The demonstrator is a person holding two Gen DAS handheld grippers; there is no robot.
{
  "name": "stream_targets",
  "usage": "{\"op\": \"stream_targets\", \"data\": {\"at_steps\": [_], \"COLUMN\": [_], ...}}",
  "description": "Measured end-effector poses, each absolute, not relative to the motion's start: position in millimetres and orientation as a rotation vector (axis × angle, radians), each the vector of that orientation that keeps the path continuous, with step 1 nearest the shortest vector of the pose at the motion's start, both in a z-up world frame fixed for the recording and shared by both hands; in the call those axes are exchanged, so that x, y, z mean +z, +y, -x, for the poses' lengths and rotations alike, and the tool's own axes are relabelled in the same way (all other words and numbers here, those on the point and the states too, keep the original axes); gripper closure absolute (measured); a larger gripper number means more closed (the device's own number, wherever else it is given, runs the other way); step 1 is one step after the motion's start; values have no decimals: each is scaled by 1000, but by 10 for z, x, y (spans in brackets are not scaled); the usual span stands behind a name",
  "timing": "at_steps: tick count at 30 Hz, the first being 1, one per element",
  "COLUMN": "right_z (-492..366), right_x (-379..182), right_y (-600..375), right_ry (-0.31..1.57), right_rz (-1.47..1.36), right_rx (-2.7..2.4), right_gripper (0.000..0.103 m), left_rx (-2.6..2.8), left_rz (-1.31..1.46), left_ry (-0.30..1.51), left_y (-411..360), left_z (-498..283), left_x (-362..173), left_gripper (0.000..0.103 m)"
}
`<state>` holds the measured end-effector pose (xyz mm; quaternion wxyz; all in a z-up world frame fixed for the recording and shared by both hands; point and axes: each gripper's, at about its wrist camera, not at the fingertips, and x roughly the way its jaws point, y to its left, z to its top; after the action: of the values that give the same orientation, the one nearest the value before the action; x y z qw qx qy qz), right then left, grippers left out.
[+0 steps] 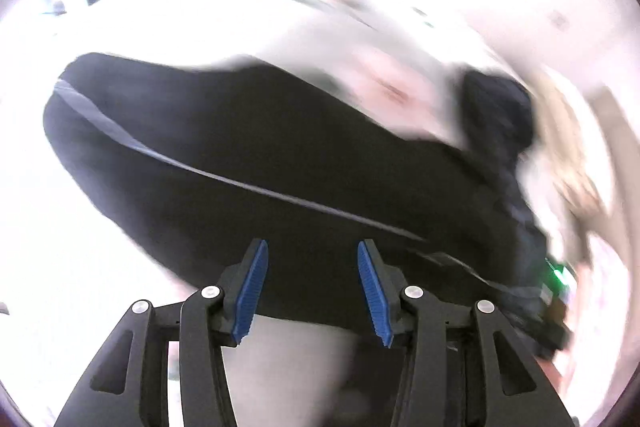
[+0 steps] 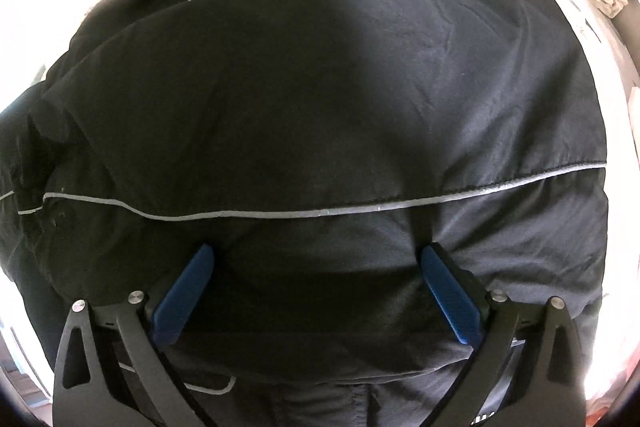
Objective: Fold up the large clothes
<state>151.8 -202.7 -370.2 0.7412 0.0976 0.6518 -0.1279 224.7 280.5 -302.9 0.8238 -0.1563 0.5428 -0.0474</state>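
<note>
Black padded jacket with grey piping (image 2: 320, 131) lies partly folded (extent unclear). Left gripper (image 1: 312, 291) and right gripper (image 2: 320, 291) both gape, holding nothing.

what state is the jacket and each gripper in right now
black jacket: spread out with layers bunched over each other, grey piping line across it, not held by either gripper
left gripper: open, nothing between its fingers, view blurred
right gripper: open wide, fingers close over the jacket, no fabric pinched
</note>
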Motion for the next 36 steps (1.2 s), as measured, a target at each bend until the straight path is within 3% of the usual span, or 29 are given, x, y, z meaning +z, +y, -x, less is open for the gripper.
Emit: {"op": "stream_targets", "data": {"at_steps": [1,4,8,17,27,28,29,32,36], "right_z": [-1521,-1630,-1892,-1996,-2023,-2018,-2003,-1963,-1933], "right_x": [-3696,-3696,-3765,-3783,-3809,-3813,-3817,-3815,-3805], "right_y": [-2017,-2024,-2202,-2195,-2173,-2167,-2163,-2172,-2167], "right_ry": [1433,1447,1466,1471,1458,1456,1454,1449,1447], "right_rz": [-212,-217,-219,-213,-210,-210,-210,-207,-201], "right_rx": [-283,-279,-278,-269,-279,-279,-279,-274,-266], "right_gripper": [0,0,0,0,0,0,0,0,0], "left_rx": [-54,152,170,243,234,239,233,199,189], "left_rz": [329,367,479,552,605,585,537,493,427], "left_ry": [1133,1038,1076,1155,1120,1119,1103,1069,998], "left_y": [3012,3906,4558,4857,4861,4890,4824,4728,4535], "left_z": [-2282,-2425,-2700,-2994,-2939,-2975,-2961,-2980,-2836], "left_x": [-2975,-2799,-3083,-4007,-4030,-4056,-4019,-3888,-3540], "left_gripper": [54,30,28,26,20,28,53,84,89]}}
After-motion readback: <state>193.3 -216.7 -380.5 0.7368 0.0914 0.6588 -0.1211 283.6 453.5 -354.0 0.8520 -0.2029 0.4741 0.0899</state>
